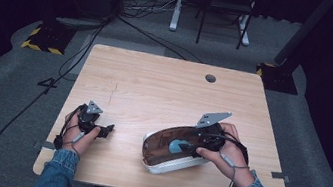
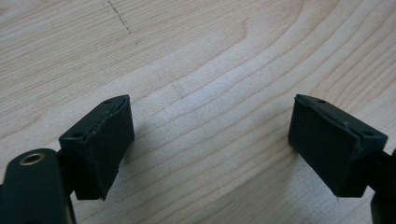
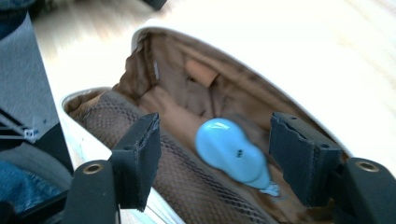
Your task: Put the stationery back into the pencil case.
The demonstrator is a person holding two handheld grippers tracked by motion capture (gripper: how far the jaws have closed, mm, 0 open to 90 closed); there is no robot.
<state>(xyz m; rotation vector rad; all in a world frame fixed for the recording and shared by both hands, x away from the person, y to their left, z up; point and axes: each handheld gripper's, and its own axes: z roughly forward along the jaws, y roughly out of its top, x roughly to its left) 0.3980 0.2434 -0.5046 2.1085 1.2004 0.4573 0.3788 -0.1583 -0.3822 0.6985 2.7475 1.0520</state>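
A white zip pouch (image 1: 159, 166) with a brown lining lies open on the wooden table (image 1: 156, 82), at the front right. A small light-blue rounded object (image 3: 231, 151) rests inside it, and in the high view this blue object (image 1: 177, 146) shows through the opening. My right gripper (image 3: 215, 140) reaches into the pouch (image 3: 187, 88). Its jaws stand apart on either side of the blue object, with a clear gap at the left pad (image 3: 142, 158). From above, the right gripper (image 1: 194, 148) sits at the pouch's right end. My left gripper (image 1: 107, 130) rests at the front left, and its own view shows the left gripper (image 2: 210, 140) open over bare wood.
A round cable hole (image 1: 210, 78) sits near the table's far edge. Cables (image 1: 79, 54) trail over the grey floor at the left. A chair and a white desk leg (image 1: 177, 9) stand beyond the table.
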